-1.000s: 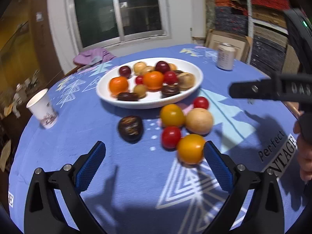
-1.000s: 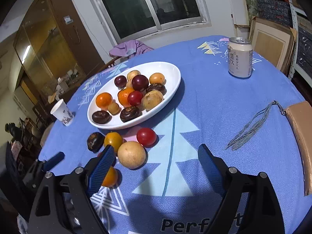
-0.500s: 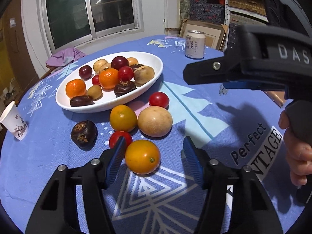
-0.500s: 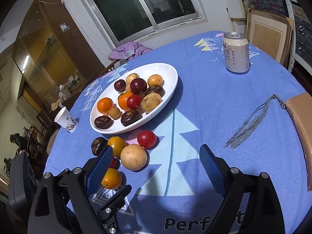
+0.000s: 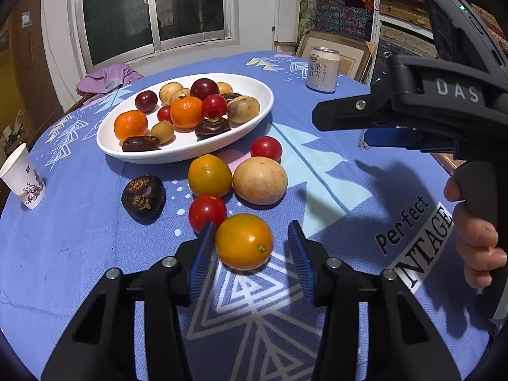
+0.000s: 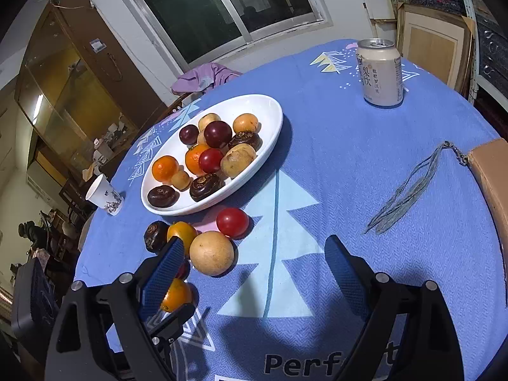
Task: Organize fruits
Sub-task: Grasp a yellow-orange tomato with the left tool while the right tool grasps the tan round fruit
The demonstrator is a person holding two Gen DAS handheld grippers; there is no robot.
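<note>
On the blue cloth in front of the white oval plate (image 5: 187,154) lie several loose fruits. Among them are an orange-yellow fruit (image 5: 243,241), two red tomatoes (image 5: 207,211), a tan round fruit (image 5: 260,180) and a dark water chestnut (image 5: 143,197). My left gripper (image 5: 250,225) is closing around the orange-yellow fruit. Its left pad is at the skin, while a gap shows at its right pad. My right gripper (image 6: 254,241) hovers open over the cloth. The tan fruit (image 6: 212,253) shows just inside its left finger. The plate (image 6: 273,108) holds several fruits.
A drink can (image 5: 323,69) stands at the far right of the table and a paper cup (image 5: 22,174) at the left edge. A grey tassel (image 6: 406,193) and a tan flat object (image 6: 492,171) lie on the right. A purple cloth (image 5: 108,77) sits behind the plate.
The left gripper's jaws have narrowed from wide apart to close around the orange-yellow fruit, and it has come nearer to the fruit. The right gripper has barely moved.
</note>
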